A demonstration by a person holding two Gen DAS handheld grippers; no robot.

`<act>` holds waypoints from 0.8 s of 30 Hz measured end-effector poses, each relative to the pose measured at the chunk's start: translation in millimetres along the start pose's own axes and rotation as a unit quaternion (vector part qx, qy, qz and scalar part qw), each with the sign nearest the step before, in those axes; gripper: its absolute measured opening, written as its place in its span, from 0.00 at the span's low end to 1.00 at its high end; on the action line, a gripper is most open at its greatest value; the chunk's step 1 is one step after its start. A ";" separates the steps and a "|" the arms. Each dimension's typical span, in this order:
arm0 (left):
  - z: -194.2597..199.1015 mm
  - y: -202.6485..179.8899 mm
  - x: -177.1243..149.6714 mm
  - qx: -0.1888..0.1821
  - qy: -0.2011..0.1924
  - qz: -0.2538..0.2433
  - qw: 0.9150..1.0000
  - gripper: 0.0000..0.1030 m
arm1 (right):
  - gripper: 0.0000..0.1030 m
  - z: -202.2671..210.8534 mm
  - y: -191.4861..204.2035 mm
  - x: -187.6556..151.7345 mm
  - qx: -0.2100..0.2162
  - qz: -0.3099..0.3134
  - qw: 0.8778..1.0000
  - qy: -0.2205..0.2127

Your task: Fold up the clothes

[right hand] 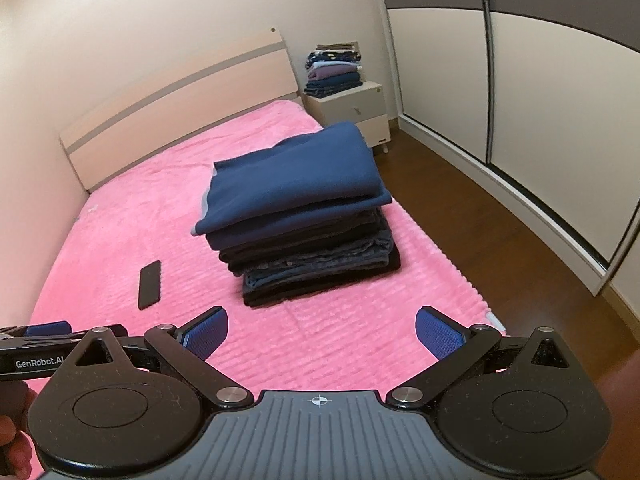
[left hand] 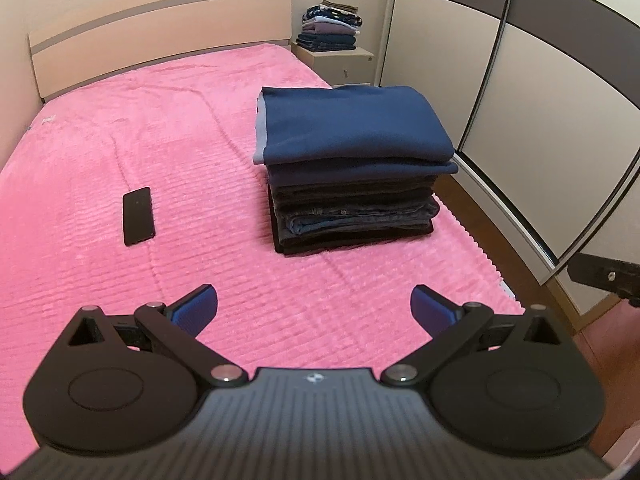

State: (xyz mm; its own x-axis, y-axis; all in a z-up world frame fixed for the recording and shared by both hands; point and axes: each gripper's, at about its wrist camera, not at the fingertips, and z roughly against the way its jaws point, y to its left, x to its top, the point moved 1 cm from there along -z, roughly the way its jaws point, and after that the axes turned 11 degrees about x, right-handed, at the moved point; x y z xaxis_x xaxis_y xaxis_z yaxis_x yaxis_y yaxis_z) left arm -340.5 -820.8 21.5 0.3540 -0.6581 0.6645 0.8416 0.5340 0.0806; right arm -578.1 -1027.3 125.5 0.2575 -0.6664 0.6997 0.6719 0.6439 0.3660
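Note:
A stack of folded clothes sits on the pink bedspread near the bed's right side, with a folded navy garment on top and jeans and dark items below. It also shows in the right wrist view. My left gripper is open and empty, held above the bedspread in front of the stack. My right gripper is open and empty, also short of the stack. The left gripper's side shows at the left edge of the right wrist view.
A black phone lies on the bedspread left of the stack, also in the right wrist view. A second pile of folded clothes sits on a nightstand by the headboard. Wardrobe doors and wooden floor lie right.

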 end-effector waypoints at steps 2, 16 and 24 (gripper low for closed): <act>0.8 -3.6 3.2 -0.003 -0.004 0.003 1.000 0.98 | 0.99 -2.4 -0.8 6.4 0.002 0.013 1.000 0.001; -5.7 -42.3 28.3 0.008 -0.005 0.019 1.000 0.98 | 0.99 -16.5 -28.9 38.9 0.018 0.035 0.999 0.016; -11.3 -52.6 33.5 0.024 -0.005 0.018 1.000 0.98 | 0.99 -26.2 -28.4 46.0 0.006 0.060 0.998 0.030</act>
State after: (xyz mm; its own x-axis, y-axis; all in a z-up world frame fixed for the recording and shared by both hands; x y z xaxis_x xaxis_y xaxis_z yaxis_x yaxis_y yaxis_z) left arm -368.4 -876.9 31.1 0.3802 -0.6330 0.6744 0.8072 0.5830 0.0921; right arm -567.1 -1086.1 131.2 0.3772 -0.6057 0.7007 0.6261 0.7242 0.2890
